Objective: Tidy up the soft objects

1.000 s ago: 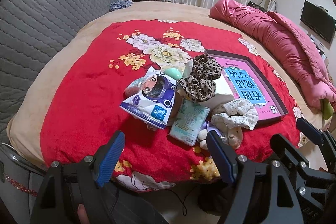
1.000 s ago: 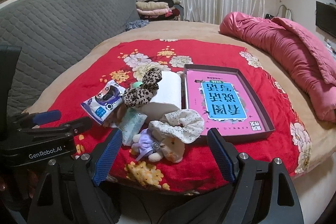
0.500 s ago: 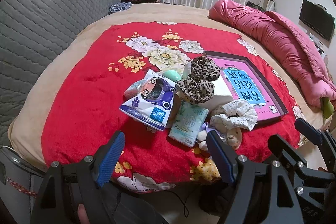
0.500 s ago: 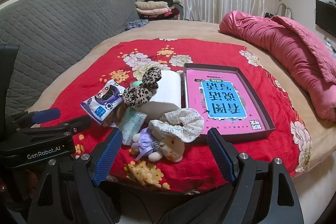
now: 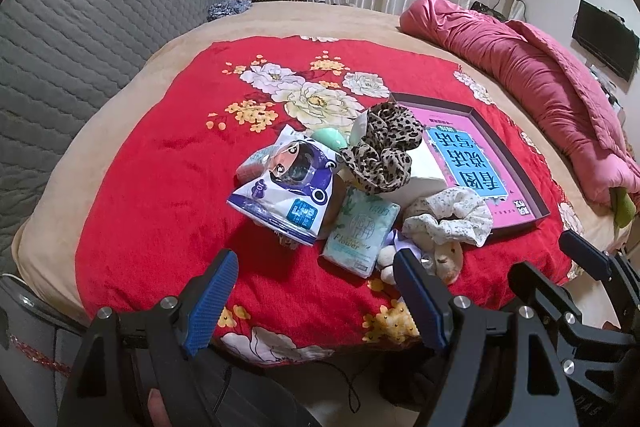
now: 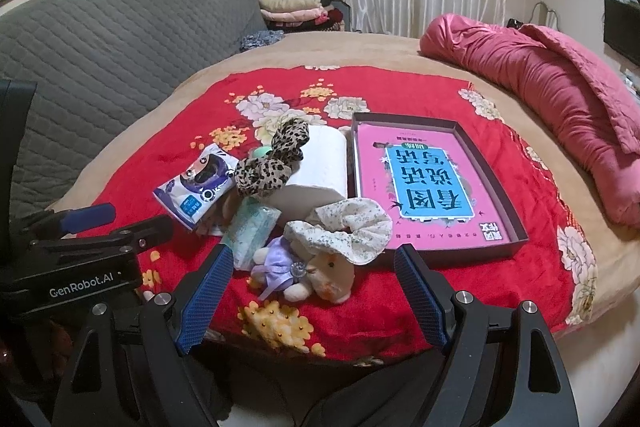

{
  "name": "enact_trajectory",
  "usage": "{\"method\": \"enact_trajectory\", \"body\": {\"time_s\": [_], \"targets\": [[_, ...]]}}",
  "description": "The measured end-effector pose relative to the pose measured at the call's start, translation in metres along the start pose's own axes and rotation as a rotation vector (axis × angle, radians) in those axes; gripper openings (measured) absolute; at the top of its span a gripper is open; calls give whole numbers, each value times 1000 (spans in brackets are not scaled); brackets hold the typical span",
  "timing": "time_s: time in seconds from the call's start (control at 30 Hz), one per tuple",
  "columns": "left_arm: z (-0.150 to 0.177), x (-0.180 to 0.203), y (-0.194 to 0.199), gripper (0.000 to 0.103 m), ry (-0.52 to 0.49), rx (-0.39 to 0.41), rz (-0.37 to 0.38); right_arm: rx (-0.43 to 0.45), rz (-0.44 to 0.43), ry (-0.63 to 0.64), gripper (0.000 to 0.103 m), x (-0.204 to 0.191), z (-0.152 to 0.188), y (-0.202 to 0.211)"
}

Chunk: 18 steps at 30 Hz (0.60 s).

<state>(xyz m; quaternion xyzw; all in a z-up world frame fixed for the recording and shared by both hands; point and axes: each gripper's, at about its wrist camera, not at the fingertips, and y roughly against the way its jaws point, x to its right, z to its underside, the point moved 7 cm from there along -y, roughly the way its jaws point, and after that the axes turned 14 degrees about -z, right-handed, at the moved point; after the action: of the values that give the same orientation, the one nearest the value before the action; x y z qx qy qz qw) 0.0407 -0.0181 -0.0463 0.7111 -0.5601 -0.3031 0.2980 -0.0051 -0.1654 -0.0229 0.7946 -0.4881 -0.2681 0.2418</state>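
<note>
I have both tools short of the bed's near edge: the left hand-held gripper (image 5: pixel 314 293) and the right hand-held gripper (image 6: pixel 310 289) each stand wide open with nothing between the pads. The soft things sit heaped on the red floral blanket (image 5: pixel 160 187), just left of the dark tray (image 6: pixel 516 223) that holds a pink book.

My worry is the tangle. The white floral scrunchie (image 6: pixel 352 227) lies draped over the plush bunny (image 6: pixel 308 273), so a pinch on either could drag the other along. The leopard scrunchie (image 5: pixel 380 155) rests against the toilet roll (image 6: pixel 320 167), which may roll if nudged. The tissue pack (image 5: pixel 360 233) and the purple cartoon packet (image 5: pixel 286 187) overlap, hiding a mint-green thing behind.

My two grippers sit close together, so they could collide over the pile. A pink quilt (image 6: pixel 560 87) lies well right.
</note>
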Motion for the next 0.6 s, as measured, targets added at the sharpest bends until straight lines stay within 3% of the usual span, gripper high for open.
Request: {"method": "enact_trajectory", "body": {"time_s": [0.3,0.6], "targets": [[1,-19,-16,79,60,-42,-3,-31,0,-68,84,14,5,-8],[-1,-40,-58,79,108,-117,22,-127,-30,-144,84,24,18,-37]]}}
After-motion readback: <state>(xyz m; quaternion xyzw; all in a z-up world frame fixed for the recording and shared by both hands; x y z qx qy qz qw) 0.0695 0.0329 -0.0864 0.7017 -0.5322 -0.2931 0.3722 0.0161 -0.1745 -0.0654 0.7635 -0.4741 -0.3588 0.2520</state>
